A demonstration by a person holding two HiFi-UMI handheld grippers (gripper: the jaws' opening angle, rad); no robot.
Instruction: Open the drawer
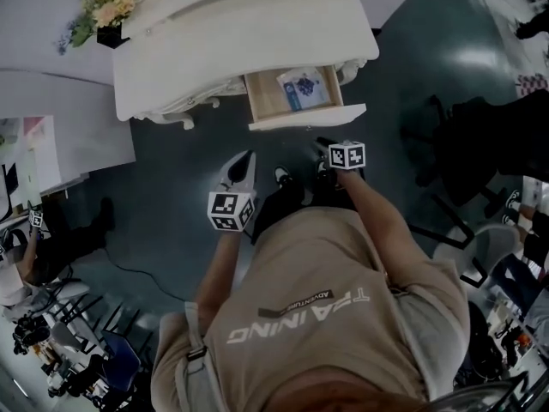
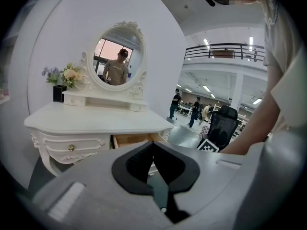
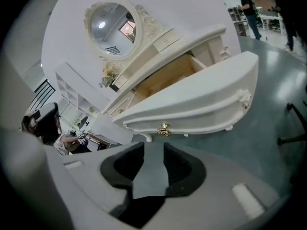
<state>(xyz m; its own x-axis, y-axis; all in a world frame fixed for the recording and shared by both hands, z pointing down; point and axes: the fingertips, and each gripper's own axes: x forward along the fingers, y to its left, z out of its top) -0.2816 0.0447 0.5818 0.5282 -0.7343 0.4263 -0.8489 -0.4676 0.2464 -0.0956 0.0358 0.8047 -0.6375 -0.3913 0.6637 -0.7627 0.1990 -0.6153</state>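
Observation:
The white dressing table [image 1: 240,33] stands ahead of me. Its right drawer [image 1: 307,116] is pulled out, and a blue and white packet [image 1: 302,88] lies inside it. In the right gripper view the drawer front [image 3: 201,104] fills the middle, its gold knob [image 3: 164,129] just beyond my right gripper [image 3: 153,146]. That gripper is open with nothing between its pads and hangs a little short of the drawer front [image 1: 322,146]. My left gripper [image 1: 243,161] is further back and to the left. Its pads meet at the tips, empty [image 2: 152,145].
The table's left drawer [image 2: 72,147] is closed. A flower vase [image 1: 107,11] stands on the table's left end, and an oval mirror [image 2: 117,56] rises behind it. Black chairs [image 1: 480,136] stand on the dark floor to the right, and a white cabinet [image 1: 77,136] to the left.

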